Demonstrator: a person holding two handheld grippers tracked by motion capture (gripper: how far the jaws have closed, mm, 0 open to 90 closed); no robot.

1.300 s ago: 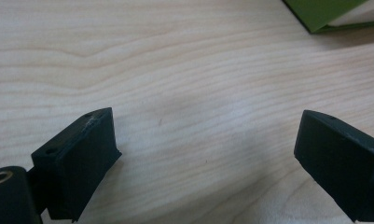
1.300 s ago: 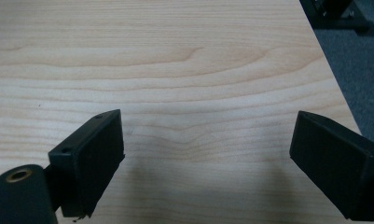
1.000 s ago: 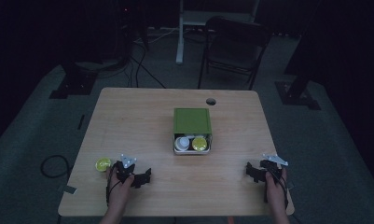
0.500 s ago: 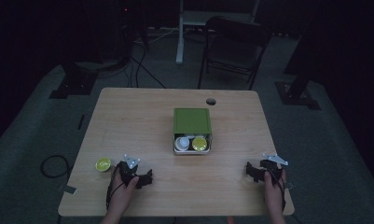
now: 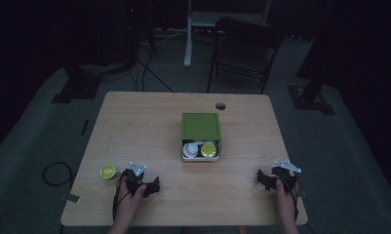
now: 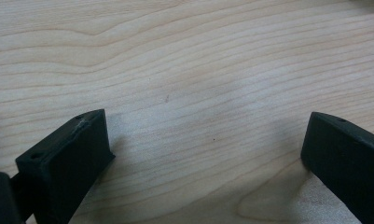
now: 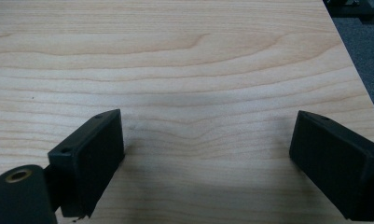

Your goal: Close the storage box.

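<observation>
My left gripper (image 5: 140,179) rests near the table's front left, open. In the left gripper view its jaws have just been opening and stand wide apart (image 6: 208,140) over bare wood, with nothing between them. A small yellow-green cup (image 5: 107,171) sits just left of it. My right gripper (image 5: 275,175) rests at the front right, also open, with plain tabletop between its fingers (image 7: 208,140). A green box (image 5: 201,126) stands mid-table. Its near side is open and shows a white cup (image 5: 189,149) and a yellow cup (image 5: 208,149).
The wooden table (image 5: 149,122) has a round cable hole (image 5: 220,106) near its far edge. In the right gripper view the table's right edge (image 7: 357,79) is close. A dark chair (image 5: 242,48) and cables lie on the floor beyond.
</observation>
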